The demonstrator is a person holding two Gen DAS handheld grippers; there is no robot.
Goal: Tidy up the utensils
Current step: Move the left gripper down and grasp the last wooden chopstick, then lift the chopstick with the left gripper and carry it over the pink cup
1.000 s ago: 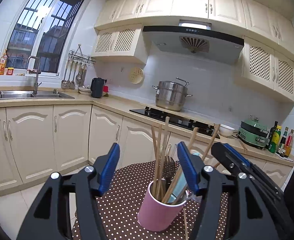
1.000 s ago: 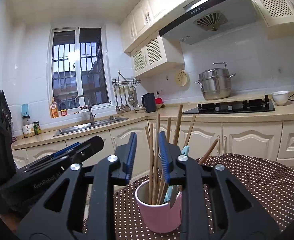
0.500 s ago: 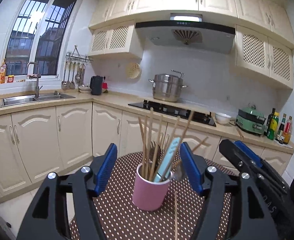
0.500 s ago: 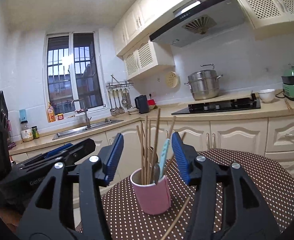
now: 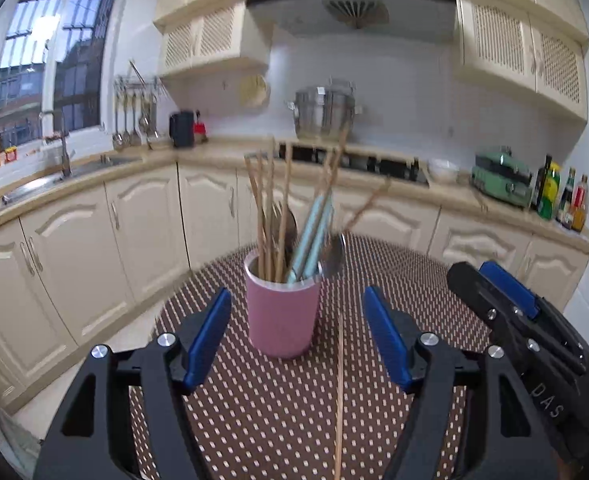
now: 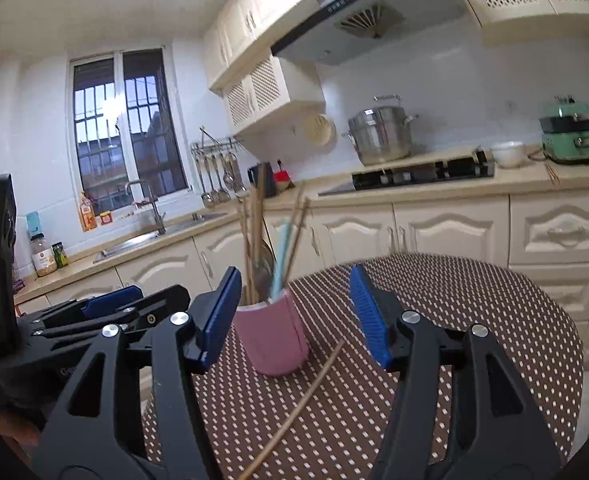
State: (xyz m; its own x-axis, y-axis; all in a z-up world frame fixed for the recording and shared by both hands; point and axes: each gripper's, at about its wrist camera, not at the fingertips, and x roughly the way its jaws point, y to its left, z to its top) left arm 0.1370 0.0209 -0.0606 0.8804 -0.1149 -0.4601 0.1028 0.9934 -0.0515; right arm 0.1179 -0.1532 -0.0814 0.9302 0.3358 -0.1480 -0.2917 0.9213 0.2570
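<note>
Pink and upright, the cup (image 5: pixel 281 316) stands on the counter (image 5: pixel 414 288), a round top under a brown cloth with pale dots, toward its far edge as the left wrist view shows it. Wooden chopsticks (image 5: pixel 268 216) stick up out of the cup, together with a pale blue handle (image 5: pixel 312 232) and a metal spoon (image 5: pixel 332 256) that leans over the rim. One loose chopstick (image 5: pixel 339 392) lies flat on the cloth, its far tip just beside the cup's base and the rest running back toward the near edge.

Both grippers hang above the near part of the counter, short of the cup and touching nothing. The left gripper (image 5: pixel 296 338) has its jaws spread wide and empty; in its view the cup sits in the gap and the loose chopstick passes below. The right gripper (image 6: pixel 294 316) is likewise wide apart and empty, with the cup between its blue pads (image 6: pixel 368 316) and the stick lying slantwise under them.
</note>
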